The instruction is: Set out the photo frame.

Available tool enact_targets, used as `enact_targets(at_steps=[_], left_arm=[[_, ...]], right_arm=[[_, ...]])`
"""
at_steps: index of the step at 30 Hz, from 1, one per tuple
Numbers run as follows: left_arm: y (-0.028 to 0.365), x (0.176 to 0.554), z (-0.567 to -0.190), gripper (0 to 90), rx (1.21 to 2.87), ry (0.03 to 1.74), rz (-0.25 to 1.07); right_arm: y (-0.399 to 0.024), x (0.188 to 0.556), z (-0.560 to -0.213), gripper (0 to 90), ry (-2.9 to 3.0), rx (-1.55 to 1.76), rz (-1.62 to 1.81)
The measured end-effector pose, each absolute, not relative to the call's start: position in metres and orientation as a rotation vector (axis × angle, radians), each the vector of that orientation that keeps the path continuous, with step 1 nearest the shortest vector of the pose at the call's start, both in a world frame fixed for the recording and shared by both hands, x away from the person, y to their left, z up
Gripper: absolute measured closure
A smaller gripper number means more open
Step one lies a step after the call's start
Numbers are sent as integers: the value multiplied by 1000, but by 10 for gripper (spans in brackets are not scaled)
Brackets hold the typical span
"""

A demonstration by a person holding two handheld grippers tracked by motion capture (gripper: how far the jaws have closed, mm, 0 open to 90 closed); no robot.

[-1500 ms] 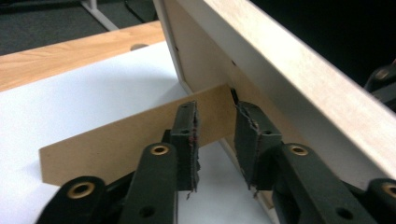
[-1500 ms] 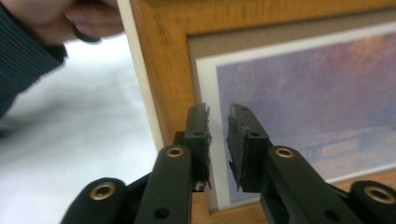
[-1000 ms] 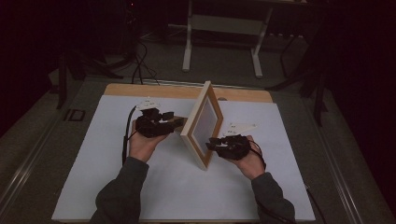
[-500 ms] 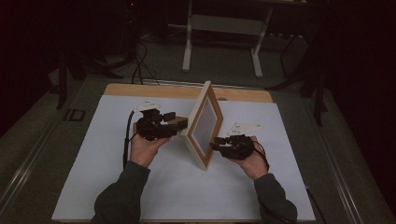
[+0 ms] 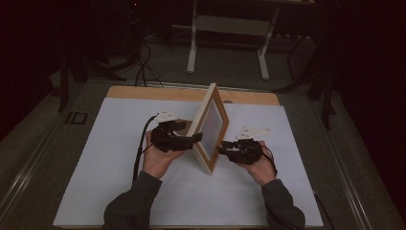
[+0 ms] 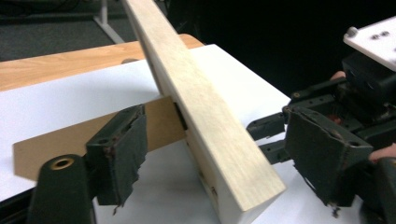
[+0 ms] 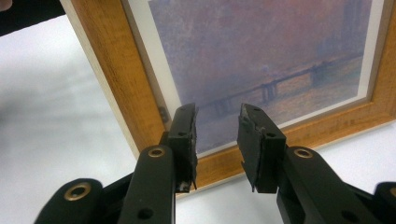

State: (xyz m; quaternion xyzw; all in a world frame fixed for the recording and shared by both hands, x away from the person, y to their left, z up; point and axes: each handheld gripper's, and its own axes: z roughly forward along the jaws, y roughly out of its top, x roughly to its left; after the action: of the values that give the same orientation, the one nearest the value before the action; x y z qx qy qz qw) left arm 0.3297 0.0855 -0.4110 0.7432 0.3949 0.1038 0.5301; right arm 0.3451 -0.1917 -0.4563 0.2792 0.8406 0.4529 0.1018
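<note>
A wooden picture frame (image 5: 207,128) stands upright on its edge mid-table, its painted picture (image 7: 261,56) facing right. My left gripper (image 5: 197,137) is at its back. Its jaws have just been opening and stand wide, one on each side of the frame's edge (image 6: 210,126) without pressing it. The left pad sits beside the brown back stand (image 6: 70,140). My right gripper (image 5: 221,149) points at the picture from the front, and it also shows in the left gripper view (image 6: 336,107). Its jaws (image 7: 217,140) have just been opening, with nothing between them, tips close to the lower frame rail.
A white sheet (image 5: 95,158) covers the table, and a strip of bare wood (image 5: 143,92) shows along its far edge. Beyond the table stand the white legs (image 5: 192,48) of a stand, with cables (image 5: 143,62) on the floor. Both forearms come in from the bottom.
My left gripper has moved right, up to the frame's back, and its jaws have spread wider. The right gripper's jaws have parted a little. The frame still stands upright.
</note>
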Motion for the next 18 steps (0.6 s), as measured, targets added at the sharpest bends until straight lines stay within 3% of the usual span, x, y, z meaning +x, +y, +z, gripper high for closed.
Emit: enact_targets(at_steps=[5,12,18], left_arm=[[79,329,-413,226,1793,946,274],[74,326,-417,373,1770,952,294],[71,324,-418,435,1756,976,325]], right_arm=[[-195,345,-457,667,2475,836,1347],[-198,344,-459,666,2464,854,1357],[-200,345,-458,666,2456,865,1363]])
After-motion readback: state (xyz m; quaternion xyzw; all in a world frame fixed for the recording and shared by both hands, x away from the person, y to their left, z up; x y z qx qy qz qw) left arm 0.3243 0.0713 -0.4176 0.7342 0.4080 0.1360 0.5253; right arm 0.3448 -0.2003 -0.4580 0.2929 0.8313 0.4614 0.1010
